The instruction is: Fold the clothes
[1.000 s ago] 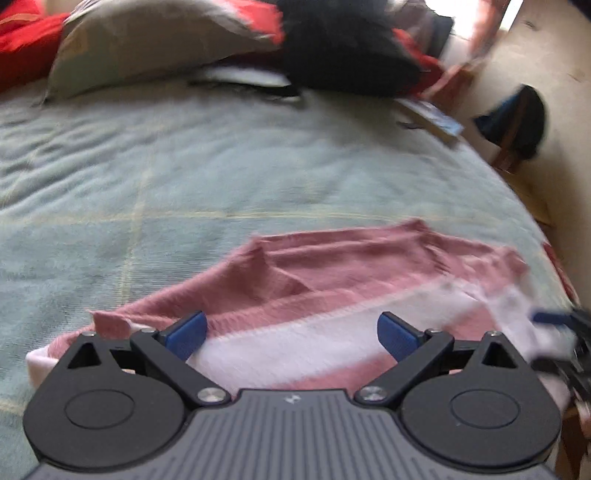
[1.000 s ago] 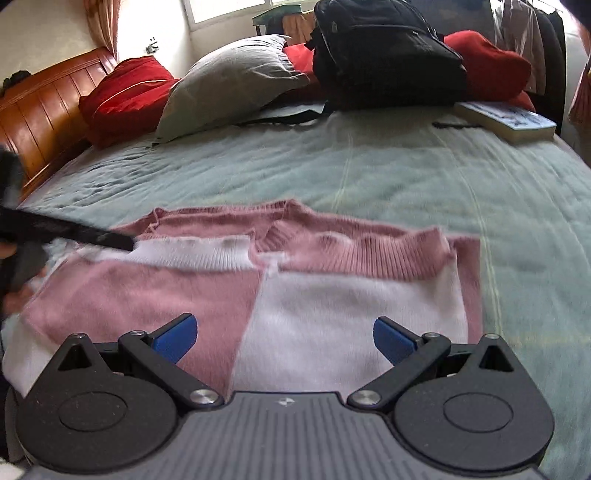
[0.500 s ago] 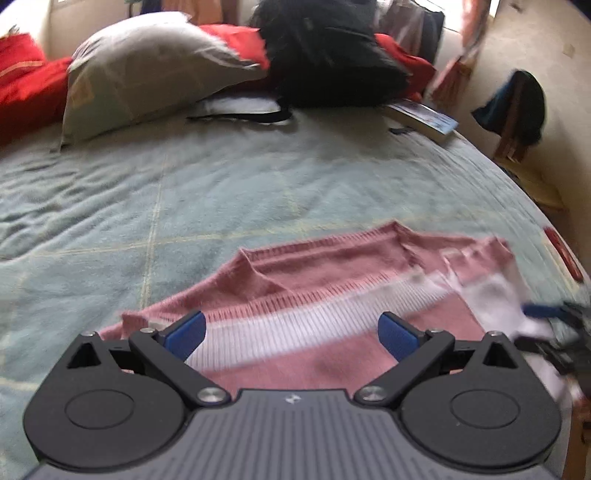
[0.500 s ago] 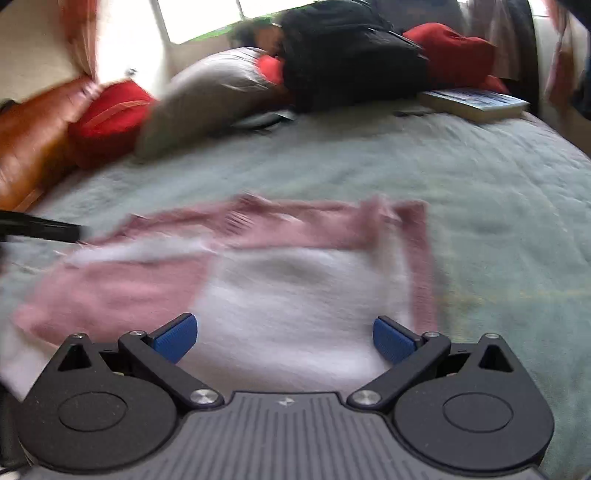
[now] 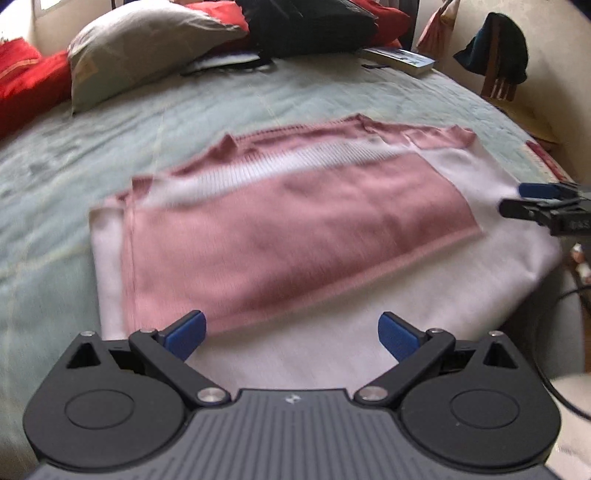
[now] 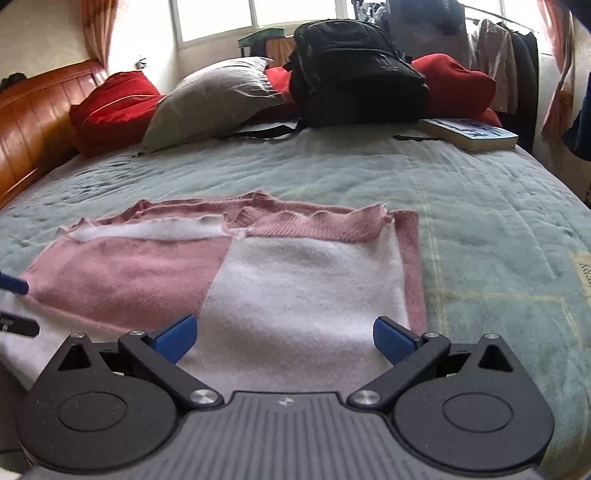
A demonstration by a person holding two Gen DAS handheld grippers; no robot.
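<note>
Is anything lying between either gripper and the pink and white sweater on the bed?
Nothing visible does. The sweater lies flat on the green bedspread, right in front of the open right gripper and the open left gripper. The backpack, pillow and book sit well beyond it, near the head of the bed.

Daylit window (image 6: 295,14) behind wooden headboard (image 6: 26,122)

The sweater (image 5: 288,236) is smeared with motion blur in the left wrist view, its near hem hidden behind the left gripper (image 5: 291,334) (the right gripper (image 5: 532,199) is cut off at the frame's edge).
</note>
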